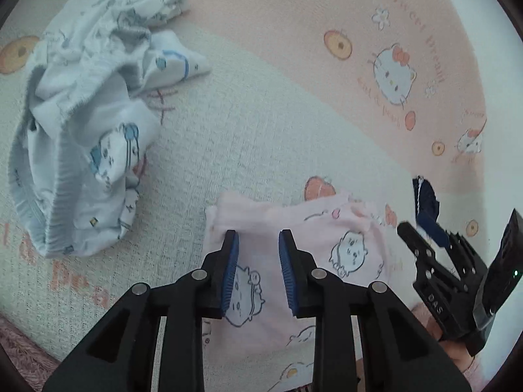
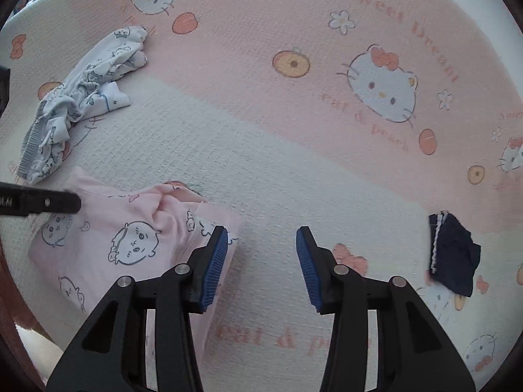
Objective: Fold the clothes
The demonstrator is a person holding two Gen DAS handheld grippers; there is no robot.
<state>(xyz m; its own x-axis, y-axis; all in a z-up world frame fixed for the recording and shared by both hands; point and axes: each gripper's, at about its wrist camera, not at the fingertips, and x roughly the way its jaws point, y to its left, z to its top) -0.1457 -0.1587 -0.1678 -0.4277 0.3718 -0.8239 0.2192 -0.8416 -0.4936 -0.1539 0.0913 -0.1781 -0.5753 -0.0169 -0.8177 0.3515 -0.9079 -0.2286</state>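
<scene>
The left gripper (image 1: pixel 258 238) hangs just over the pink cloth (image 1: pixel 294 261). Its blue pads (image 1: pixel 230 271) stand a small way apart with nothing squeezed between them; the pink cloth only lies below. The right gripper (image 2: pixel 261 238) is also apart, a bit wider, with one pad above the right edge of the pink cloth (image 2: pixel 130 238) and the other above the bare blanket (image 2: pixel 294 170). It holds nothing. The pink cloth lies flat at the near edge of the bed, between the two grippers. It has little cartoon faces drawn on it. In the right wrist view its long side runs from the near left up toward the right, and a bunched fold sits near its far edge. A small dark blue cloth (image 2: pixel 452 254) with a white trim lies well apart to the right. Farther off on the left is a crumpled white and blue cloth (image 1: pixel 85 124) with a ribbed band, all in a heap. Everything rests on the soft blanket, cream near us and pink farther away, printed with cat faces, peaches, flowers and words. At the far top corner a bit of white (image 1: pixel 474 3) shows past the blanket; I cannot tell what it is.
</scene>
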